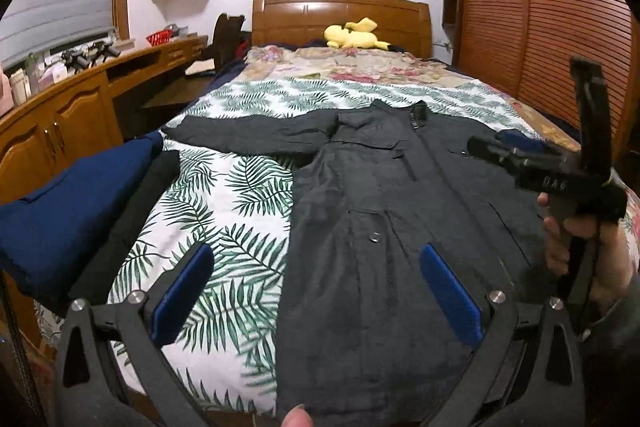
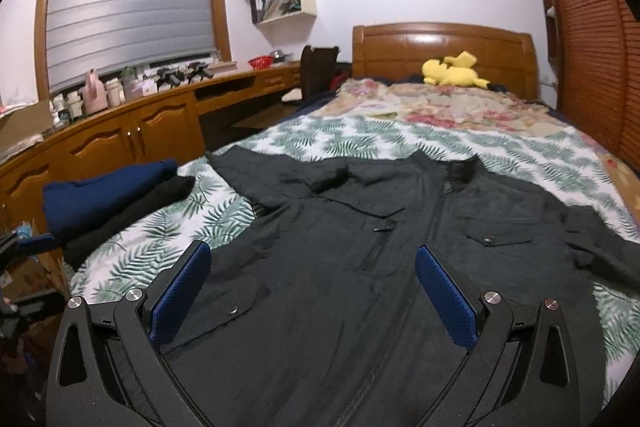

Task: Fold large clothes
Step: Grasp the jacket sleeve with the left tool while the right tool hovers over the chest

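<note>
You've got the dark jacket (image 2: pixel 360 267) spread flat, front up, on the leaf-print bedspread (image 1: pixel 224 195), collar away from you, hem nearest. Your left gripper (image 1: pixel 316 291) is spread wide w/ nothing held: its left pad hangs over bare bedspread, its right pad over the jacket's lower front, so the garment's left edge runs btwn the fingers. Your right gripper (image 2: pixel 312 291) is also wide apart and empty, above the zip line, chest pockets just beyond its tips. One sleeve (image 1: pixel 248 133) stretches out beyond the left gripper's tips, toward its left side. Looks like heavyish woven cloth, soft and floppy, not slippery, so it'll prob sag and drag if lifted by a single layer. Best bet imo: pinch at seams, e.g. sleeve cuff or shoulder, and at the hem corner, taking both layers so front and back move together. Folded navy and black clothes (image 2: pixel 112 195) sit beyond the left finger, well apart from the jacket body.
</note>
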`<state>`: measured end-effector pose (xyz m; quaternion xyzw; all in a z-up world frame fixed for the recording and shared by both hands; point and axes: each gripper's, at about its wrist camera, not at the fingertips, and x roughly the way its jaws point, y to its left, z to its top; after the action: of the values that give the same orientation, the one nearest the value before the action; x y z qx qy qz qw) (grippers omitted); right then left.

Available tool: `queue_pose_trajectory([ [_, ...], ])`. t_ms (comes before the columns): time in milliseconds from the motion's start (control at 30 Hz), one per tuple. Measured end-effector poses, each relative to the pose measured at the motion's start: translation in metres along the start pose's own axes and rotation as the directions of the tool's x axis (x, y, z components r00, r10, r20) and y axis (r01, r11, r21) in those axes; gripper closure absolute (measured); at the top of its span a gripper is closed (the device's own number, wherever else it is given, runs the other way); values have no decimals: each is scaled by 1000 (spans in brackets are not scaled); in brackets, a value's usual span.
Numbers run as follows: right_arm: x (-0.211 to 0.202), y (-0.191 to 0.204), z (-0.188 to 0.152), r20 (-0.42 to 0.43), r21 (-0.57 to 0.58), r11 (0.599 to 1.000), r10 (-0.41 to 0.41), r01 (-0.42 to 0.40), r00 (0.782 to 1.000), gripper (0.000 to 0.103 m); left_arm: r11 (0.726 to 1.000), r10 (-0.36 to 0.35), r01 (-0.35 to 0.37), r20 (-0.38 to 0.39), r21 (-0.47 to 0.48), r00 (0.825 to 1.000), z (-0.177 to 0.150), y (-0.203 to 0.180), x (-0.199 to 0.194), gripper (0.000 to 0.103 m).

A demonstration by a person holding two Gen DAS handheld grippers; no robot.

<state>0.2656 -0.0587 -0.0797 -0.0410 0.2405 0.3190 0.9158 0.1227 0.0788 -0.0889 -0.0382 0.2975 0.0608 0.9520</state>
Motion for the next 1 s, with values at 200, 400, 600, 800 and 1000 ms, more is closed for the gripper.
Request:
queue_pose_trajectory([
  [200,37,-19,-19,-102,-2,999,-33,33,994,0,995,-65,59,-75,-74,995,25,24,54,0],
  [400,45,-25,-21,-129,18,1000,-9,11,992,0,994,-66,55,-108,-98,992,51,42,115,2],
  [600,52,-21,-19,-140,-15,1000,-21,19,990,0,981,-88,64,-126,-182,988,77,74,179,6],
  [800,63,-31,-15,-158,-8,999,-37,36,987,0,972,-83,51,-134,-228,987,103,97,231,8],
  [1000,76,-40,-21,-197,21,999,-36,41,980,0,938,-93,29,-170,-346,981,117,128,286,16],
])
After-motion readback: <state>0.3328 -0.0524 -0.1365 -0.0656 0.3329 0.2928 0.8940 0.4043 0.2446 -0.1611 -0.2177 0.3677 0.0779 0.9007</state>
